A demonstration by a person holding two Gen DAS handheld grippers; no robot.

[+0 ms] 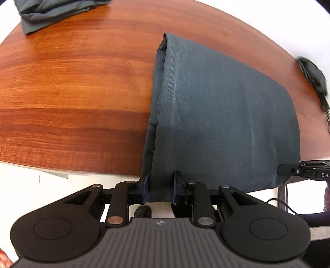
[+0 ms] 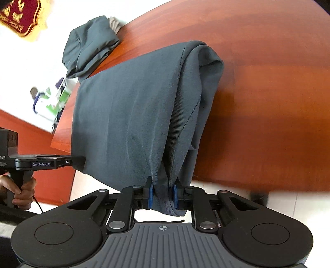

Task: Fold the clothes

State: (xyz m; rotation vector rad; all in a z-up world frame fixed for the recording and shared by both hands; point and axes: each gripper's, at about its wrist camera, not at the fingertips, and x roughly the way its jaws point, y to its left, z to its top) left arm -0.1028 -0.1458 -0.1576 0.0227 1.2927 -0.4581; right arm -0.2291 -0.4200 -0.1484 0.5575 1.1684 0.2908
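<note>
A dark grey-blue garment (image 1: 222, 115), folded lengthwise, lies on the reddish wooden table (image 1: 72, 92) with its near end lifted off the front edge. My left gripper (image 1: 160, 185) is shut on its near left corner. My right gripper (image 2: 163, 195) is shut on the near right corner, where the cloth bunches into folds (image 2: 185, 127). The right gripper shows in the left wrist view (image 1: 286, 170) at the garment's right edge. The left gripper shows in the right wrist view (image 2: 78, 161) at its left edge.
A second grey garment (image 1: 57, 14) lies crumpled at the table's far left; it also shows in the right wrist view (image 2: 90, 45). A dark object (image 1: 313, 76) sits at the table's right edge. A box (image 2: 53, 101) stands beyond the table. White floor lies below.
</note>
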